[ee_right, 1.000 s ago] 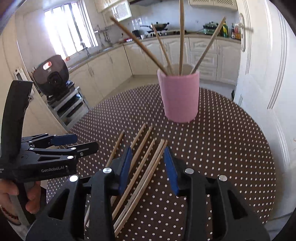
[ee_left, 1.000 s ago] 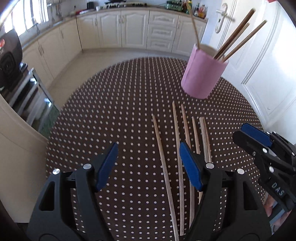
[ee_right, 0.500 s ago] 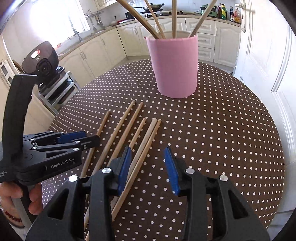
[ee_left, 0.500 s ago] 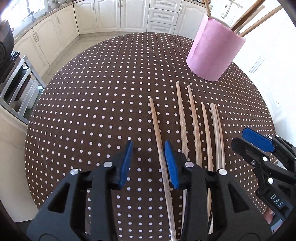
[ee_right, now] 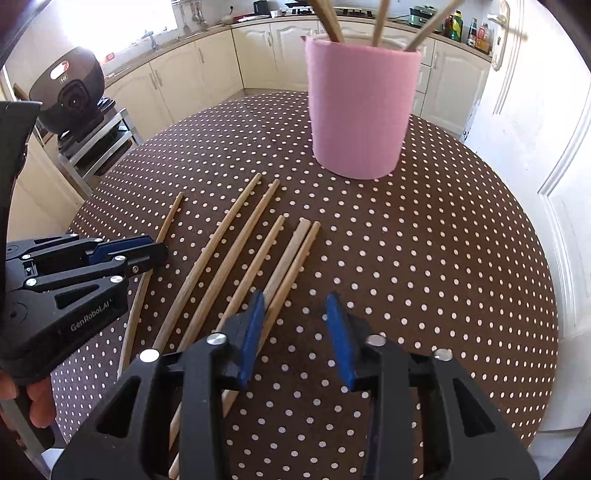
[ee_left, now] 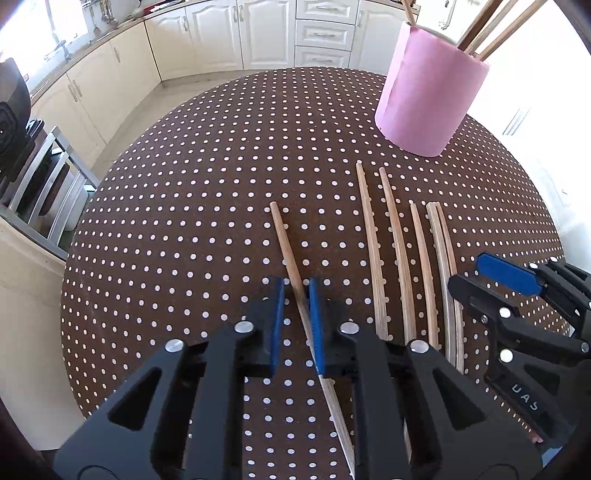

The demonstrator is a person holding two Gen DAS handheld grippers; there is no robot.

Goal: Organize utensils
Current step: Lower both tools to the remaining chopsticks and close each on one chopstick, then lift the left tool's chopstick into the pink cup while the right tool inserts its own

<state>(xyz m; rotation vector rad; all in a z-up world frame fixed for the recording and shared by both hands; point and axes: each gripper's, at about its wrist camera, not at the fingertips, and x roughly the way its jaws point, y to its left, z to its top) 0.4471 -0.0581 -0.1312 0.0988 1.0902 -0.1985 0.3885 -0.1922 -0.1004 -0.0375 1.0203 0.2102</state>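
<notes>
Several wooden chopsticks lie side by side on the round brown dotted table (ee_left: 184, 229). A pink cup (ee_left: 424, 99) stands beyond them with more sticks upright in it. My left gripper (ee_left: 296, 291) straddles the leftmost chopstick (ee_left: 286, 243); its jaws are closing, and a narrow gap still shows beside the stick. My right gripper (ee_right: 295, 306) hovers low over the right end of the row, its jaws closing too. The rightmost chopstick (ee_right: 295, 258) runs along the inside of its left pad. The pink cup (ee_right: 358, 110) stands ahead of it.
Cream kitchen cabinets (ee_left: 258, 33) line the far wall. A black appliance (ee_right: 70, 88) sits on a metal rack left of the table. A white door (ee_right: 535, 147) is close on the right. Bare cloth stretches right of the sticks (ee_right: 424, 277).
Both grippers have sunk toward the table. The left jaws have narrowed from wide to a slim gap around the leftmost chopstick. The right jaws are slightly narrower.
</notes>
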